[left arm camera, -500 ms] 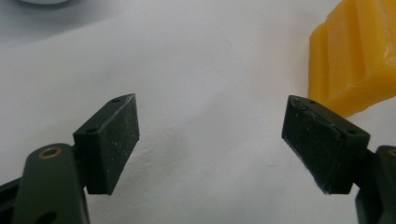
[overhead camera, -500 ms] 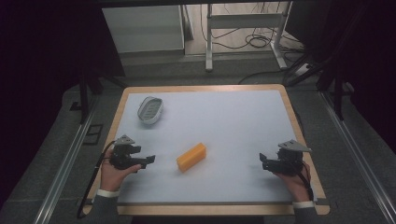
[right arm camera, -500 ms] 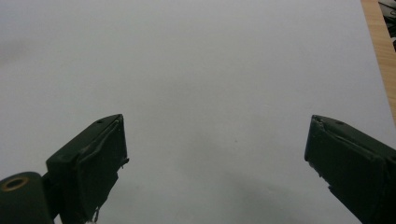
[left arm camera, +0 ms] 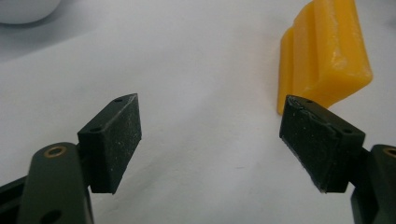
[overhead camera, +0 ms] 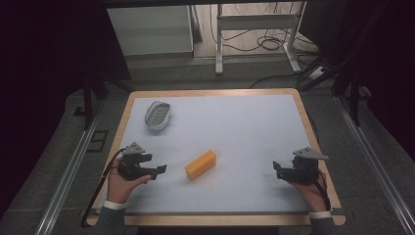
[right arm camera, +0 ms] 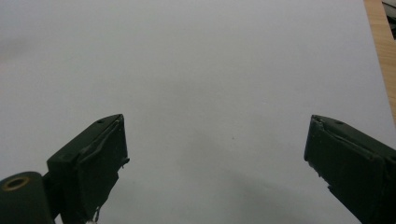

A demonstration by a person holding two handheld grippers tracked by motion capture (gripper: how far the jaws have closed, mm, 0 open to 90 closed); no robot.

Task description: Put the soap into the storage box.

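Little movement is noted since the earlier frame: both grippers and the soap bar have kept their places. From the high view, the yellow soap bar point(overhead camera: 200, 164) is seen lying on the bench point(overhead camera: 244, 127), just beside the left gripper point(overhead camera: 159, 170); the soap dish point(overhead camera: 157, 116) stands well apart, and the right gripper point(overhead camera: 277, 170) is far off. From the left gripper view, released jaws are recorded with the bar point(left arm camera: 327, 56) ahead, ungrasped. It is judged light, stiff and slippery; its long flat sides should be taken. From the right gripper view, open jaws are seen over bare bench.
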